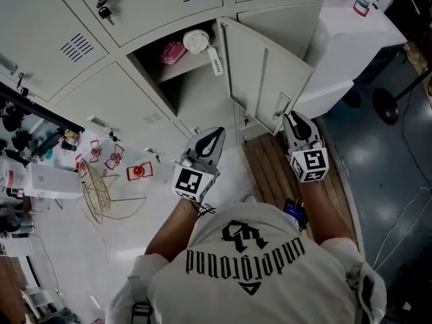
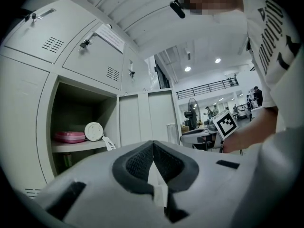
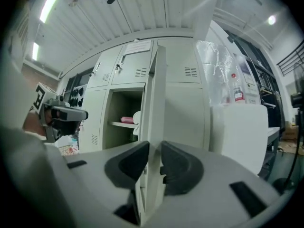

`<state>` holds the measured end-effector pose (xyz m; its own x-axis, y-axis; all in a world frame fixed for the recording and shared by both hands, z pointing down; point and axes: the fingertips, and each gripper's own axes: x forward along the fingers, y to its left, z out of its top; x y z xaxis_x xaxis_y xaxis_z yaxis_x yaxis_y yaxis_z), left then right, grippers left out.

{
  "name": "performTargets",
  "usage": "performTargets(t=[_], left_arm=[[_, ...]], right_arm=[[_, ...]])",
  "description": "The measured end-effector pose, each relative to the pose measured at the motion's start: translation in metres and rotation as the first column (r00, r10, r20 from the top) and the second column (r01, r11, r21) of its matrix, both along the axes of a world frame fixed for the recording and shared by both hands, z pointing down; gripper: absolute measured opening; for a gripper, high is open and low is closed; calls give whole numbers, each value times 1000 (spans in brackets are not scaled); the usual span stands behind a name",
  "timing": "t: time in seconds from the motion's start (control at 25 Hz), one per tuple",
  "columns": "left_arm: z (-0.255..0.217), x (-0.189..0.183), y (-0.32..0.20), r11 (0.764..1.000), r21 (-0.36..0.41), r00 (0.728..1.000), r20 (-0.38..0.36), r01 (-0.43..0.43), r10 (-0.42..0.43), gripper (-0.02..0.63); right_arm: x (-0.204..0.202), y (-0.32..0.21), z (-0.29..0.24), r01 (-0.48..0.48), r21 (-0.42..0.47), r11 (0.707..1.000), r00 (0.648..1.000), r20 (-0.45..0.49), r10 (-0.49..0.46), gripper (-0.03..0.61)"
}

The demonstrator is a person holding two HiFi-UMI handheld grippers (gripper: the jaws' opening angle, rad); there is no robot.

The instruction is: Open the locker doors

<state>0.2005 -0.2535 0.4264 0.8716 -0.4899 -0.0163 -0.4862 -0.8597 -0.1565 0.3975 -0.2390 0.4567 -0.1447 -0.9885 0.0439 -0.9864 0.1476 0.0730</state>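
My right gripper [image 3: 154, 159] pinches the locker door [image 3: 156, 94] by its edge, apparently to swing it; left gripper [image 2: 153, 148] jaws closed, empty.

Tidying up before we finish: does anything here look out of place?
A wire basket looks tipped over on the floor by the lockers, red items scattered beside it. Nothing else stands out.
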Motion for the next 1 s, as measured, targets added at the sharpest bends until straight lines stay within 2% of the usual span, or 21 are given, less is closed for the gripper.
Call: performTargets(t=[0.2,0.32,0.48,0.6,0.76,1.0], left_arm=[[-2,10,3,999,-11,999,1,38,-38,8],[0,14,4,999,12,999,10,36,-36,6],[-6,16,5,999,2,999,0,37,-37,7],[-10,15,5,999,29,1000,0,18,-18,6],[-23,7,4,1000,-14,999,-34,17,-17,8],[-43,-29,-12,1000,31,999,-33,1,0,8]], right_arm=[[0,-1,0,50,11,999,999,3,-50,92],[-1,-1,-1,58,15,998,998,2,-58,103],[-4,5,-8,52,32,998,999,3,-52,177],[-12,15,-18,36,69,997,999,-14,-35,209],[-34,28,-33,20,104,994,1000,-10,-19,221],[-100,27,-72,55,166,985,998,-7,-54,228]])
